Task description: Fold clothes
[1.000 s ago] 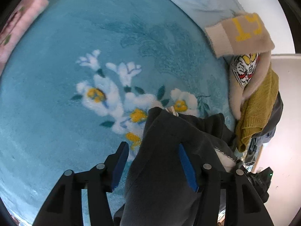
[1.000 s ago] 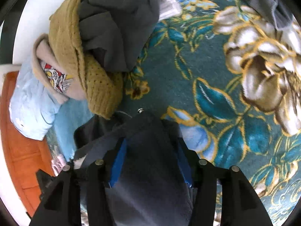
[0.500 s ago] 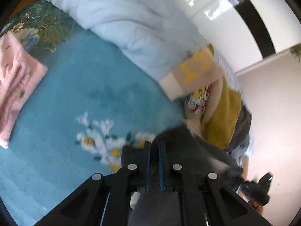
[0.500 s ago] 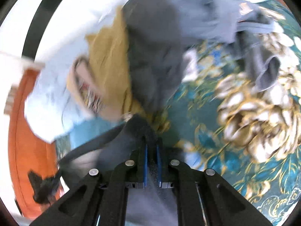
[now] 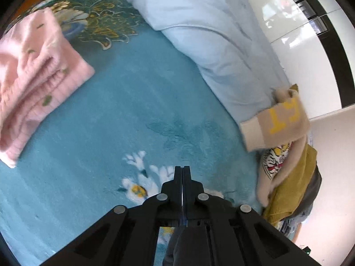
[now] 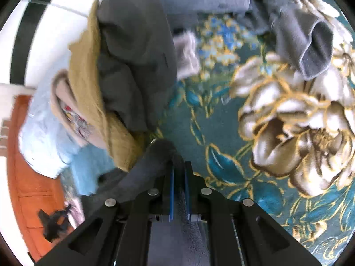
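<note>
The dark garment (image 6: 153, 168) is hanging limp between the two grippers above the bed; it is looking soft and fairly light, best held by its edges. The right gripper (image 6: 178, 173) is pinching a bunched corner. The left gripper (image 5: 182, 177) is closed, with dark cloth trailing beneath it. A plush blue blanket (image 5: 111, 122) is lying under it, a fuzzy pink sweater (image 5: 37, 75) far left, a clothes pile (image 5: 288, 177) right.

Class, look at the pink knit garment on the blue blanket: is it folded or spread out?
Folded. The pink knit garment lies as a compact block on the blue blanket, with stacked layers showing along its edge.
</note>
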Demonstrator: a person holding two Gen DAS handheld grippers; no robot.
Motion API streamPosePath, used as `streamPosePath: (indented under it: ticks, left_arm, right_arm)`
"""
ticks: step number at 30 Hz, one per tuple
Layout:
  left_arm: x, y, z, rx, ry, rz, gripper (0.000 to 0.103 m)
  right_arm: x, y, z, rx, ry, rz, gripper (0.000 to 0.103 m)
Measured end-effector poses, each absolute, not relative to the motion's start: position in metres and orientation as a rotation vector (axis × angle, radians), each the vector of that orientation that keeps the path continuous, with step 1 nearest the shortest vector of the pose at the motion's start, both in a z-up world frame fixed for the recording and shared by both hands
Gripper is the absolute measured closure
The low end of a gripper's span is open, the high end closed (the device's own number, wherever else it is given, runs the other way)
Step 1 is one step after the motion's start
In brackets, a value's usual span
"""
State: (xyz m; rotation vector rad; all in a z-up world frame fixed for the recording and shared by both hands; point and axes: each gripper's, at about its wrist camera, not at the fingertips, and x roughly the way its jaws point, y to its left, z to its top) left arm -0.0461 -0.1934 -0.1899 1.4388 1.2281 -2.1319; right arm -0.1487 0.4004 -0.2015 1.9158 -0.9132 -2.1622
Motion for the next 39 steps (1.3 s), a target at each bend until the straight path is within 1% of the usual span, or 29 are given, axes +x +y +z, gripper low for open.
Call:
streamPosePath:
  ticks: [3,5,6,7,8,12,13,14,15,16,19,24,26,27,30,32,36,37,38,39]
  left_arm:
    - [-0.047,-0.182,-0.203,1.538,1.264,-2.106,0.102]
    - [-0.045,-0.17,-0.214,1.6,1.286,-2.091,0.093]
    - [-0.044,-0.164,-0.219,1.631,1.296,-2.083,0.068]
    - [-0.043,-0.158,-0.225,1.661,1.307,-2.074,0.035]
    - [-0.042,-0.152,-0.23,1.692,1.317,-2.065,0.03]
    - [-0.031,-0.136,-0.241,1.697,1.458,-2.019,0.033]
    - [-0.03,-0.132,-0.243,1.709,1.439,-2.014,0.04]
    - [-0.03,-0.127,-0.244,1.725,1.409,-2.008,0.049]
    - [-0.03,-0.125,-0.246,1.746,1.384,-1.991,0.077]
    - [-0.03,-0.124,-0.245,1.751,1.363,-1.985,0.092]
    - [-0.031,-0.121,-0.228,1.704,1.281,-2.054,0.093]
    - [-0.026,-0.135,-0.166,1.424,1.404,-2.3,0.094]
    - [-0.029,-0.136,-0.173,1.426,1.373,-2.288,0.094]
    - [-0.031,-0.137,-0.178,1.434,1.354,-2.277,0.094]
    - [-0.027,-0.138,-0.231,1.649,1.231,-2.082,0.094]
    - [-0.023,-0.137,-0.246,1.694,1.211,-2.044,0.093]
    - [-0.022,-0.136,-0.239,1.676,1.249,-2.064,0.092]
    - [-0.022,-0.136,-0.236,1.679,1.259,-2.063,0.089]
    - [-0.021,-0.137,-0.23,1.673,1.27,-2.062,0.089]
    - [-0.02,-0.14,-0.222,1.659,1.282,-2.057,0.084]
  right_arm:
    - [-0.144,0.393,-0.213,1.944,-0.925,-2.151,0.095]
    - [-0.142,0.392,-0.214,1.953,-0.904,-2.154,0.094]
    - [-0.143,0.393,-0.212,1.95,-0.899,-2.149,0.094]
    - [-0.144,0.395,-0.211,1.945,-0.897,-2.144,0.093]
    - [-0.145,0.396,-0.209,1.94,-0.895,-2.139,0.092]
    - [-0.147,0.397,-0.208,1.95,-0.89,-2.117,0.092]
    - [-0.147,0.397,-0.209,1.955,-0.893,-2.113,0.092]
    - [-0.146,0.397,-0.209,1.958,-0.902,-2.109,0.092]
    - [-0.146,0.398,-0.21,1.959,-0.922,-2.103,0.092]
    - [-0.145,0.398,-0.21,1.959,-0.94,-2.099,0.092]
    - [-0.145,0.398,-0.204,1.945,-0.943,-2.105,0.092]
    - [-0.143,0.418,-0.159,1.688,-0.977,-2.204,0.094]
    - [-0.147,0.421,-0.148,1.642,-0.949,-2.255,0.094]
    - [-0.148,0.422,-0.155,1.669,-0.932,-2.269,0.094]
    - [-0.149,0.414,-0.203,1.861,-0.912,-2.211,0.094]
    - [-0.144,0.412,-0.225,1.972,-0.872,-2.175,0.094]
    - [-0.141,0.413,-0.223,1.956,-0.88,-2.168,0.094]
    - [-0.142,0.413,-0.22,1.95,-0.879,-2.162,0.092]
    - [-0.144,0.412,-0.215,1.944,-0.878,-2.161,0.092]
    - [-0.145,0.412,-0.209,1.938,-0.87,-2.169,0.092]
